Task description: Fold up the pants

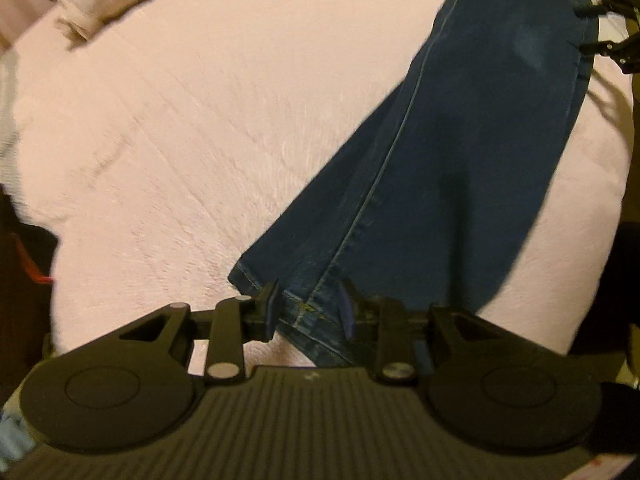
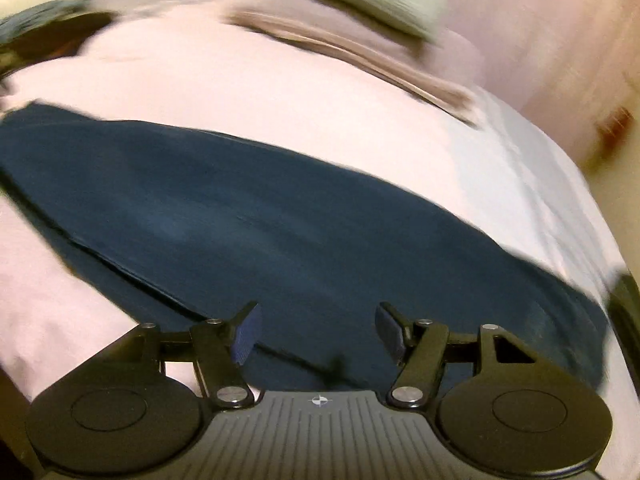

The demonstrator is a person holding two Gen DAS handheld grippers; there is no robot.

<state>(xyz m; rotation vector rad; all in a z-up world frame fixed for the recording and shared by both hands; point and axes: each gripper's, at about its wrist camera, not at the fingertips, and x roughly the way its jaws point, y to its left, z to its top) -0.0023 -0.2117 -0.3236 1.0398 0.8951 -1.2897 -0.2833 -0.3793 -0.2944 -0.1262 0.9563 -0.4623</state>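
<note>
Lying unlabelled, jeans (image 1: 460, 168), parted tongs (image 1: 308, 312) astride hem

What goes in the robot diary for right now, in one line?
left gripper: open at jeans hem | right gripper: open over jeans | jeans: flat on pink blanket

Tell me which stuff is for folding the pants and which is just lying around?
For the job:
- dark blue denim pants
- left gripper, open at the hem
- right gripper, open

Lying about:
- pink fuzzy blanket
- beige crumpled cloth
</note>
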